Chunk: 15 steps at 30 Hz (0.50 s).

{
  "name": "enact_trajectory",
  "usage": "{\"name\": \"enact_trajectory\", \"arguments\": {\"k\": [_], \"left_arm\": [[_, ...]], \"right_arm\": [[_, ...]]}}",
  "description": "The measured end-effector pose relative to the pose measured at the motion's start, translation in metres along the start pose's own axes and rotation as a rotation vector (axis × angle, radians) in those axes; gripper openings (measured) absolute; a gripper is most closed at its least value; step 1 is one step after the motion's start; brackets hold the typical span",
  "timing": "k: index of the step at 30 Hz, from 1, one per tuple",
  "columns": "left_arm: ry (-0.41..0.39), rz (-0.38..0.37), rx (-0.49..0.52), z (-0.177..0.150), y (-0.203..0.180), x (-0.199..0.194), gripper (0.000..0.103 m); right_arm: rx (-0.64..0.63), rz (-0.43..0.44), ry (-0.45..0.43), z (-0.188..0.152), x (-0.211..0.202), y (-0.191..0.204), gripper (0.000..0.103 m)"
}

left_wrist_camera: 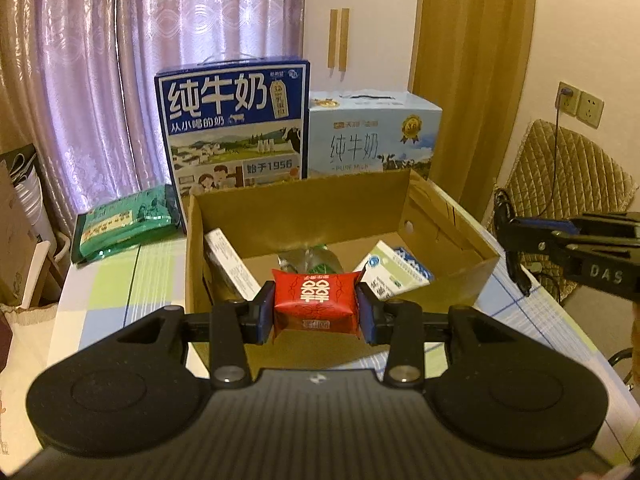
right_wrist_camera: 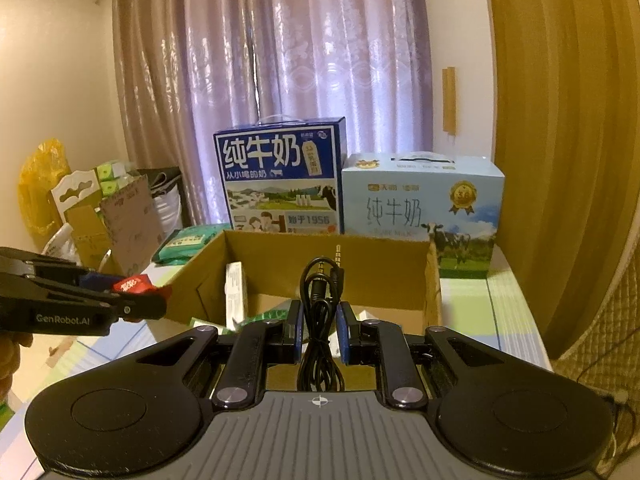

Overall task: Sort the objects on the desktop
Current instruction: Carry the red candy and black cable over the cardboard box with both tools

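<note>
Tongs on the left [left_wrist_camera: 316, 307], seen from their own camera, are closed on a red packet [left_wrist_camera: 315, 303], one blue pad against each end. The packet hangs over the near edge of an open cardboard box [left_wrist_camera: 304, 212] on the table [left_wrist_camera: 116, 292]. Inside the box lie a white carton [left_wrist_camera: 230, 260] against the left wall, a clear bag with green print [left_wrist_camera: 310, 262] in the middle, and a blue-and-white carton [left_wrist_camera: 394, 270] tilted at the right. A green pack [left_wrist_camera: 128, 226] lies on the table left of the box. Behind stand a dark blue milk case [left_wrist_camera: 236, 128] and a pale blue milk case [left_wrist_camera: 374, 136], side by side before a purple curtain [left_wrist_camera: 152, 60]. The right tongs [left_wrist_camera: 520, 276] reach in from the right edge with a black cable dangling.

From the right camera, the right tongs [right_wrist_camera: 319, 330] are pinched on a coiled black cable [right_wrist_camera: 320, 308], its plugs sticking up, held above the near side of the box [right_wrist_camera: 320, 252]. The left tongs [right_wrist_camera: 148, 292] show at the left with the red packet [right_wrist_camera: 132, 283], just beside the box's left wall.
</note>
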<state>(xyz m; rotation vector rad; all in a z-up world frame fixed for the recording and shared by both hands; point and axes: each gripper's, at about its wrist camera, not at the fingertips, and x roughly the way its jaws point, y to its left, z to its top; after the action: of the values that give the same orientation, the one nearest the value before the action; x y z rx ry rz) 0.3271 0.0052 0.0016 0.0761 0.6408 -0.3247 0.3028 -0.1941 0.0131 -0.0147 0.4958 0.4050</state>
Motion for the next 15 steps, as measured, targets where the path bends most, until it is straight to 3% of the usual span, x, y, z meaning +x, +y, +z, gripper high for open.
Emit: {"name": "enact_trajectory", "arguments": {"k": [15], "left_arm": [[0.011,0.024,-0.010,0.039,0.025,0.042,0.036]], "right_arm": [[-0.021,-0.011,0.026,0.040,0.061,-0.012,0.014]]}}
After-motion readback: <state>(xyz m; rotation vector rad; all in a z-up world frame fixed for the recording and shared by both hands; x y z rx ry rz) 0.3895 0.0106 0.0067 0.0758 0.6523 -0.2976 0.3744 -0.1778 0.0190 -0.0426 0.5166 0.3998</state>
